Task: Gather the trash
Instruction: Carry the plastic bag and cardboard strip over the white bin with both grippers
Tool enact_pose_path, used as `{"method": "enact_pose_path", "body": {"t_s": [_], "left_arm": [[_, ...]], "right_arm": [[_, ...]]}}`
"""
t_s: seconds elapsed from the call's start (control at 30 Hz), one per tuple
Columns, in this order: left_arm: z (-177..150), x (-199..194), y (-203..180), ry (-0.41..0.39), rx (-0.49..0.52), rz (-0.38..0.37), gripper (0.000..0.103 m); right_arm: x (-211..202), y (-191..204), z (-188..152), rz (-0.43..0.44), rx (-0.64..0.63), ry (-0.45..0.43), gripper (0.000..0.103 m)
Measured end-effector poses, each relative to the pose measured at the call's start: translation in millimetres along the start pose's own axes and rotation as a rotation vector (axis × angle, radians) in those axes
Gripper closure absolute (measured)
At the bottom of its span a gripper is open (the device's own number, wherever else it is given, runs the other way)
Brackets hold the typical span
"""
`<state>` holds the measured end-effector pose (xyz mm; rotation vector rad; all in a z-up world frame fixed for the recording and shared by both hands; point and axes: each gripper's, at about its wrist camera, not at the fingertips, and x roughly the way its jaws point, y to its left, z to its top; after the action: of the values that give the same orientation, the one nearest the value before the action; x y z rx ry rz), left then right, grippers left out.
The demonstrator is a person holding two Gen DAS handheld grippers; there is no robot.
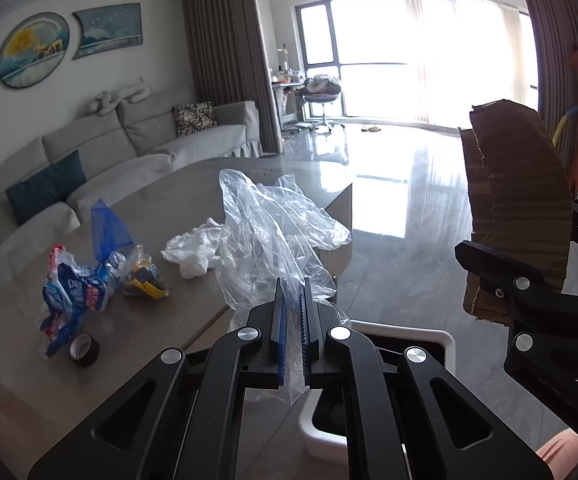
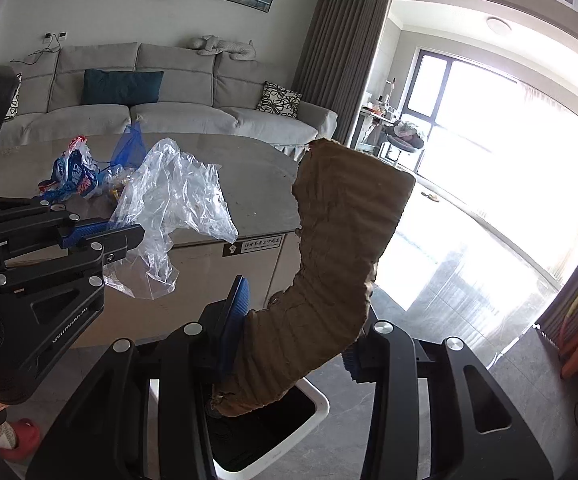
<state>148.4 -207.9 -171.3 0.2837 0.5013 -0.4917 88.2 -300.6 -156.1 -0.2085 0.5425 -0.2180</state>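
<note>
My left gripper (image 1: 293, 292) is shut on a crumpled clear plastic bag (image 1: 265, 220), which hangs off the table's near edge. My right gripper (image 2: 295, 332) is shut on a curved piece of brown cardboard (image 2: 341, 240) that stands up from its blue pads. Both grippers hover over a white open-topped trash bin (image 2: 321, 404) on the floor, whose rim (image 1: 409, 328) also shows in the left wrist view. Left on the grey table (image 1: 149, 208) are a blue-and-white wrapper (image 1: 73, 288), a blue bag (image 1: 107, 232), yellow packaging (image 1: 145, 280), white tissue (image 1: 193, 248) and a dark tape roll (image 1: 85, 348).
A grey sofa (image 2: 169, 112) runs behind the table. Glossy tiled floor (image 1: 409, 200) stretches toward bright windows and a swivel chair (image 1: 321, 96). Brown curtains (image 2: 341, 60) hang at the room divide. A foot in a red slipper (image 2: 17, 436) stands at the lower left.
</note>
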Motion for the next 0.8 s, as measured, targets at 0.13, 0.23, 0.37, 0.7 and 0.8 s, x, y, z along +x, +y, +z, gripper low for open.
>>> {"method": "enact_pose_path", "body": {"t_s": [0.13, 0.23, 0.37, 0.7, 0.8], "left_arm": [[-5, 12, -16, 0.031, 0.024, -0.023, 0.096], [-10, 22, -23, 0.053, 0.035, -0.03, 0.096], [-17, 39, -29, 0.092, 0.042, -0.043, 0.096], [-47, 86, -50, 0.215, 0.051, -0.085, 0.096], [-54, 98, -54, 0.242, 0.053, -0.101, 0.096]], "right_arm": [[10, -5, -12, -0.005, 0.021, 0.025, 0.06], [20, -7, -21, -0.006, 0.028, 0.043, 0.06], [36, -12, -30, 0.001, 0.045, 0.075, 0.06], [76, -17, -60, 0.026, 0.016, 0.171, 0.06], [86, -15, -65, 0.025, -0.012, 0.198, 0.06]]}}
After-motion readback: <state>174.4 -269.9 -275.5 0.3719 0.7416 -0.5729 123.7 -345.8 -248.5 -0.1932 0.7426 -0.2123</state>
